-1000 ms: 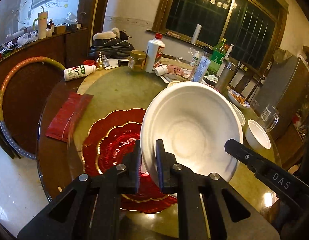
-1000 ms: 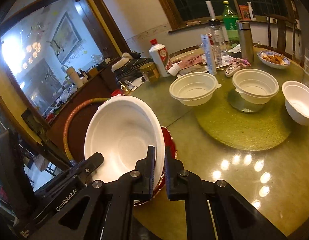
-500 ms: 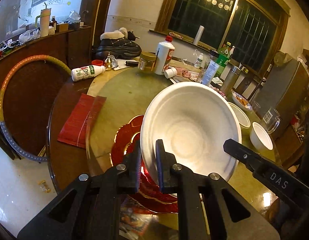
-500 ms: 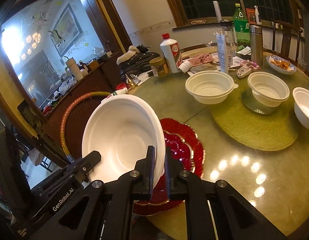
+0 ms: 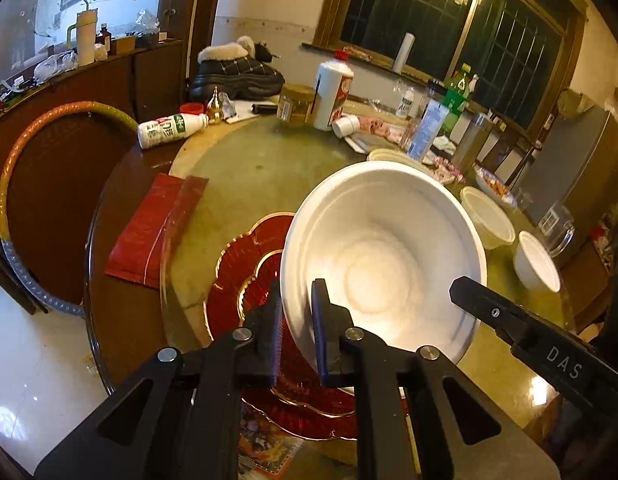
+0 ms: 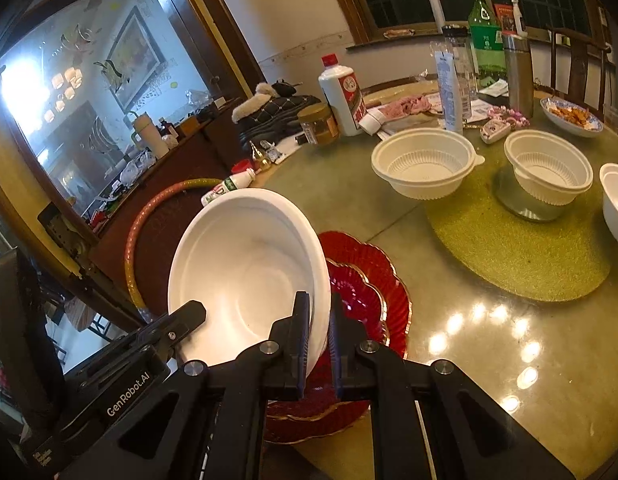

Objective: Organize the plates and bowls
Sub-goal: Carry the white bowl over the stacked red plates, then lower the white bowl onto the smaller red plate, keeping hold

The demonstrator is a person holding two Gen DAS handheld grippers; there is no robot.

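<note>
A big white foam bowl (image 5: 383, 264), smooth and matte with a thick rolled rim, hangs tilted above the round bench (image 6: 489, 344), open side turned toward both cameras. The left gripper (image 5: 295, 322) has its black fingers (image 5: 323, 320) pinching the bowl's rim at about seven o'clock in the left wrist view, one finger inside the wall and one outside. The right gripper (image 6: 319, 334) clamps the opposite rim the same way, at about four o'clock in the right wrist view, its ribbed fingers (image 6: 301, 332) squeezed tight on the thin wall. Directly beneath the bowl lie stacked red plates (image 6: 369, 292), glossy, fluted like petals, with a scalloped gold edge. The bench top is a polished greenish slab that mirrors the ceiling lights. At two o'clock from the plates in the right wrist view sits a glittery olive-green round mat (image 6: 521, 256), with a ribbed cream plastic bowl (image 6: 425, 164) at its far edge, a second cream bowl (image 6: 549, 170) perched on a metal stand, and a small white foam bowl (image 6: 617, 204) at three o'clock. Farther back stand a white ceramic bottle with a red cap (image 6: 343, 90) and a gold-lidded glass jar (image 6: 319, 124). A flat red packet (image 5: 153, 228) lies at nine o'clock of the plates in the left wrist view.
</note>
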